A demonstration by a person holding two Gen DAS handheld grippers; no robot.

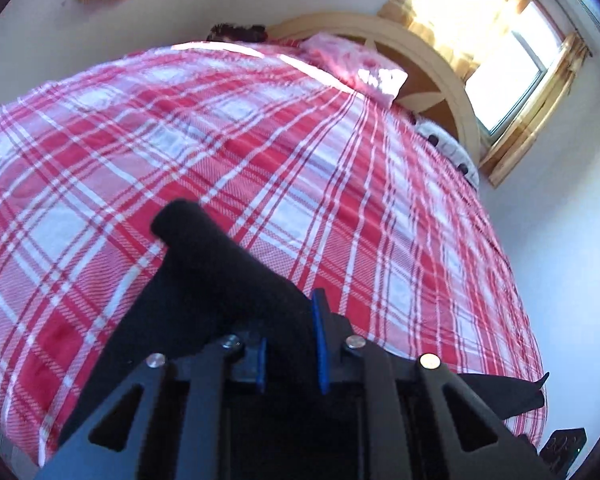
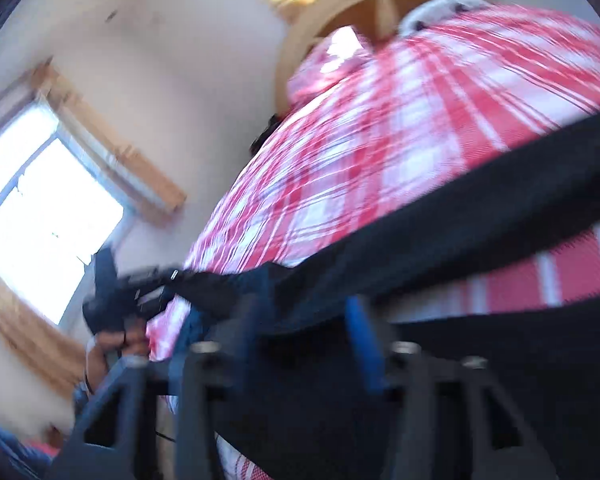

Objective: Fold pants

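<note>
Now the black pants [image 1: 220, 280] lie on a bed [image 1: 260, 140] with a red and white plaid cover. In the left wrist view a rolled or folded part of the pants rises from the claw toward the middle of the bed. The left claw [image 1: 290, 354] has its blue pads close together, and black cloth sits between them, so it grips the pants. A small black corner of cloth [image 1: 512, 392] shows at the right edge of the bed.

In the right wrist view the picture is blurred. The pants [image 2: 440, 216] stretch as a dark band across the plaid cover, from the lower left up to the right edge. The right claw [image 2: 308, 332] has its fingers well apart; black cloth lies around and under them, but it seems that the pads do not press on it. At the left of this view a hand [image 2: 116, 344] holds the other claw at the end of the pants.

A pink pillow [image 1: 356, 68] lies at the wooden headboard [image 1: 440, 76], and a window [image 1: 512, 80] with yellow curtains is behind it.
</note>
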